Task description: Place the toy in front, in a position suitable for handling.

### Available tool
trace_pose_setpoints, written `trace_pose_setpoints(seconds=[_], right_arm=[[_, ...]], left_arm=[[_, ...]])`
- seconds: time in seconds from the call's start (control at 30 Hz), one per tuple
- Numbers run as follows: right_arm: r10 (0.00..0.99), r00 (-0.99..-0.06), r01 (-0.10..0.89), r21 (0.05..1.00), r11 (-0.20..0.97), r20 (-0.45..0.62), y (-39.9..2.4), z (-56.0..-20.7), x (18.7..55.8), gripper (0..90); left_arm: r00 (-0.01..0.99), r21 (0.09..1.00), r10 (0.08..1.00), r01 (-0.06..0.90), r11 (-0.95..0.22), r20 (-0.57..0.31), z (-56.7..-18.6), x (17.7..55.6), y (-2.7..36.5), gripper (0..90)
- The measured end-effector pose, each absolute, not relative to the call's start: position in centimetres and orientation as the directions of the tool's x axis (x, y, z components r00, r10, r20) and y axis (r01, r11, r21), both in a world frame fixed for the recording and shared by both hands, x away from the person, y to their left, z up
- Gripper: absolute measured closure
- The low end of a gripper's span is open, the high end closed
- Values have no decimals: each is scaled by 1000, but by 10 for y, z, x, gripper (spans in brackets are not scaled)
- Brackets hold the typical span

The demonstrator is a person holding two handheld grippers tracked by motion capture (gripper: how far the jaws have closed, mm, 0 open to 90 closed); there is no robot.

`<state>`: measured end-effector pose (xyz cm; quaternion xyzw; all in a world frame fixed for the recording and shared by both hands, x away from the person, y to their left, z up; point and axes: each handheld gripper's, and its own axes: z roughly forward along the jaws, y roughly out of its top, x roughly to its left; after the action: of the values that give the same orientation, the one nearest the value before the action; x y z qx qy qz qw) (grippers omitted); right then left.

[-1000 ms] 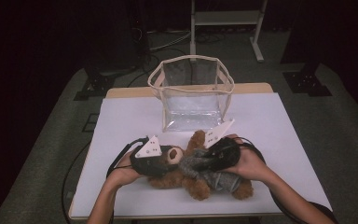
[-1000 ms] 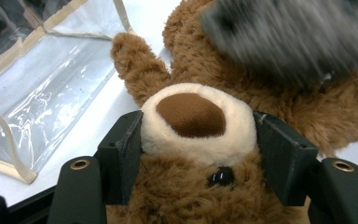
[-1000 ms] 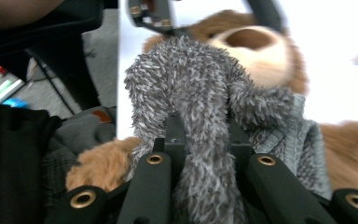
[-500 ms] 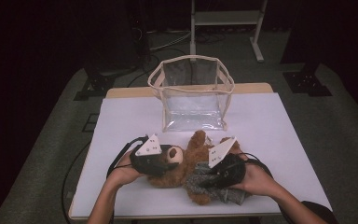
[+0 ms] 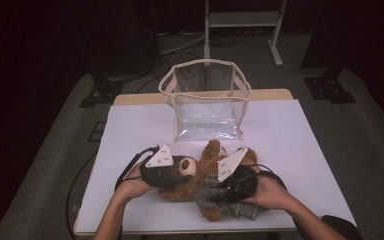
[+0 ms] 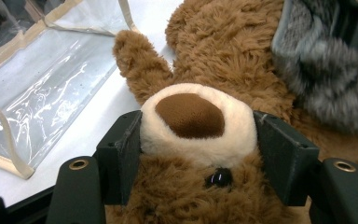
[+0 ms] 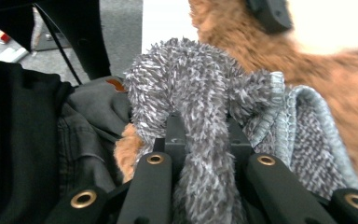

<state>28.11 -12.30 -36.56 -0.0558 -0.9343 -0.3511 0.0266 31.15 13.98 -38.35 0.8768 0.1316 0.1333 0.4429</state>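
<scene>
Undressing step: my left gripper [image 6: 198,154] clamps the teddy bear [image 6: 223,60] by its muzzle, while my right gripper [image 7: 205,154] pinches the grey fuzzy garment [image 7: 200,88] bunched ahead of it. Next, I'd pull the garment away from the pinned bear.

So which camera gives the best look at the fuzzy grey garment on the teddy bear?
The right gripper view: the grey garment sits close up, pinched between the right gripper's jaws, its pile and stitched hem clear. The high view shows it small, partly behind that gripper, over the teddy bear. The left gripper view catches a blurred corner.
</scene>
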Motion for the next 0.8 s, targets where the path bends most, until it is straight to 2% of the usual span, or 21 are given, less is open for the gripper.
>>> trace_pose_setpoints(seconds=[0.33, 0.8], right_arm=[[211, -976, 183, 696, 695, 46, -172, -345, 287, 762], [236, -970, 205, 716, 667, 58, -162, -340, 320, 759]], left_arm=[[934, 805, 335, 105, -584, 121, -383, 309, 138, 351], [956, 771, 252, 48, -635, 148, -379, 300, 139, 352]])
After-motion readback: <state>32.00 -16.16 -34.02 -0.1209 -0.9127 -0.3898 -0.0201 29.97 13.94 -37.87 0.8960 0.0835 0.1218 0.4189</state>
